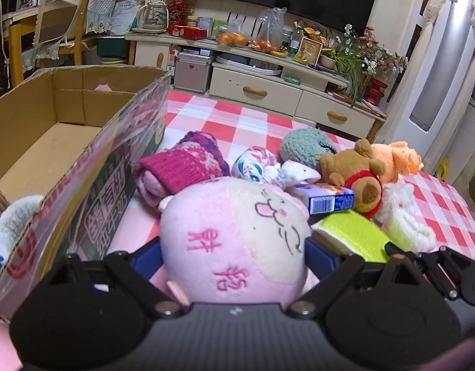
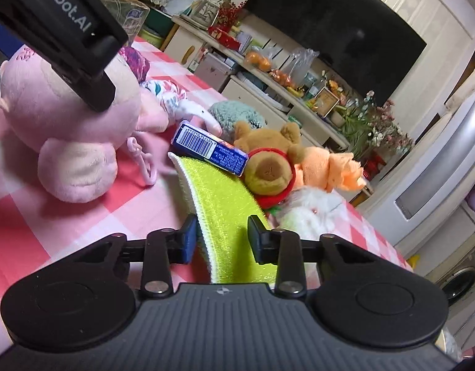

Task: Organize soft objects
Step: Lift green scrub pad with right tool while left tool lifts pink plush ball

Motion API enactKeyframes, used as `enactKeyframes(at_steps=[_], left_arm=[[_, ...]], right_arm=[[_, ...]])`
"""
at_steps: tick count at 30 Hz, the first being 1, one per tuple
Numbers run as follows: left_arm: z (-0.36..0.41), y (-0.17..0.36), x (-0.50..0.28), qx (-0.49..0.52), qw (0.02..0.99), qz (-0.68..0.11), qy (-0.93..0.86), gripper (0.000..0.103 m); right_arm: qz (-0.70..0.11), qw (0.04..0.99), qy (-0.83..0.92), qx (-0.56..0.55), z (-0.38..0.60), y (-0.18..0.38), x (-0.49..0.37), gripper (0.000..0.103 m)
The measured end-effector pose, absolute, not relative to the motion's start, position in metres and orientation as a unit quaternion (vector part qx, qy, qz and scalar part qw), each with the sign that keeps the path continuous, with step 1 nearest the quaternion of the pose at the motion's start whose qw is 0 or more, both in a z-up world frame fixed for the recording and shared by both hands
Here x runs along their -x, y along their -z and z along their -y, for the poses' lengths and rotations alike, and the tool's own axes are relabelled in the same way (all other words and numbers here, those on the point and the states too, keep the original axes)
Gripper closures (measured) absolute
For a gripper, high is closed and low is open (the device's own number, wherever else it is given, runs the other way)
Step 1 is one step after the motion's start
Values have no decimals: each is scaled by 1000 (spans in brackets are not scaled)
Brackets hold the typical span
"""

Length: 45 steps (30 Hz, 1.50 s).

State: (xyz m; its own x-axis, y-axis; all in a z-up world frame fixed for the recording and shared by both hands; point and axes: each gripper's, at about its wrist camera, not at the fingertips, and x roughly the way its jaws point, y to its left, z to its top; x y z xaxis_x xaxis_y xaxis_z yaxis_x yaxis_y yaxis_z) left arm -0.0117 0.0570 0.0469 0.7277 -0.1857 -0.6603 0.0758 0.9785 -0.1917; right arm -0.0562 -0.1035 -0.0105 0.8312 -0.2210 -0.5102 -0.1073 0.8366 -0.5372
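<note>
The pink plush (image 1: 234, 241), gripped in the left gripper (image 1: 234, 256) just beside the cardboard box (image 1: 52, 142), needs lifting in, while the right gripper (image 2: 222, 235) clamps the green cloth (image 2: 218, 198) further from the box.

- The cardboard box (image 1: 61, 130) fills the left of the left wrist view, standing on the checked tablecloth (image 1: 256, 120).
- Right of the box, at lower centre, the large plush toy (image 1: 237, 241) sits between the left gripper (image 1: 234, 256) fingers.
- Behind the plush lie the rolled knit piece (image 1: 181, 167) and the knotted cloth bundle (image 1: 262, 167) (side by side, the bundle to the right).
- Further right, the crocheted piece (image 1: 302, 145) lies behind the bear toy (image 1: 354, 170).
- The small carton (image 2: 209, 148) rests on the far end of the sponge pad (image 2: 225, 210), touching the bear.
- The pad's near end lies between the right gripper (image 2: 222, 241) fingers.
</note>
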Motion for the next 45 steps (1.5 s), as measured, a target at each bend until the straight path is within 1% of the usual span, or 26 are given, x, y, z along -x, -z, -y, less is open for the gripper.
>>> enactKeyframes(at_steps=[2, 8, 15, 20, 23, 27, 29, 30, 32, 33, 34, 35, 37, 40, 43, 45], left_arm=[[-56, -48, 12, 76, 926, -363, 70, 12], [-55, -49, 16, 80, 924, -364, 84, 13], [-57, -58, 22, 87, 926, -354, 96, 13], [-60, -66, 26, 96, 926, -350, 106, 13], [-62, -70, 28, 101, 926, -346, 111, 13], [-58, -68, 34, 103, 922, -351, 126, 13], [-50, -62, 38, 106, 916, -361, 140, 13], [-45, -59, 39, 107, 913, -366, 147, 13], [-34, -52, 40, 112, 906, -375, 163, 13], [-29, -50, 40, 114, 903, -376, 170, 13], [-23, -48, 40, 115, 901, -378, 178, 13], [-18, -47, 39, 115, 899, -379, 185, 13], [-11, -45, 39, 115, 898, -379, 193, 13], [-6, -42, 39, 107, 897, -382, 192, 13], [-7, -41, 37, 109, 898, -381, 192, 13], [-6, -41, 36, 107, 899, -379, 192, 13]], right_arm=[[-292, 916, 27, 275, 101, 8, 61, 70], [-293, 921, 24, 257, 101, 2, 70, 76], [-284, 945, 24, 159, 123, -35, 75, 80], [-295, 954, 17, 45, 141, -51, 81, 81], [-309, 948, 8, -78, 166, -54, 86, 81], [-318, 915, 0, -247, 208, -44, 92, 81], [-313, 906, 12, -284, 218, -42, 98, 80], [-310, 907, 21, -285, 221, -42, 99, 80], [-305, 918, 45, -252, 217, -46, 103, 74], [-304, 921, 55, -236, 217, -48, 101, 73], [-306, 923, 61, -224, 218, -48, 99, 69], [-309, 924, 68, -215, 219, -47, 98, 56], [-311, 927, 80, -196, 220, -45, 93, 38], [-311, 932, 79, -170, 219, -42, 88, 38], [-318, 930, 76, -166, 219, -38, 83, 30], [-328, 928, 79, -159, 217, -32, 80, 30]])
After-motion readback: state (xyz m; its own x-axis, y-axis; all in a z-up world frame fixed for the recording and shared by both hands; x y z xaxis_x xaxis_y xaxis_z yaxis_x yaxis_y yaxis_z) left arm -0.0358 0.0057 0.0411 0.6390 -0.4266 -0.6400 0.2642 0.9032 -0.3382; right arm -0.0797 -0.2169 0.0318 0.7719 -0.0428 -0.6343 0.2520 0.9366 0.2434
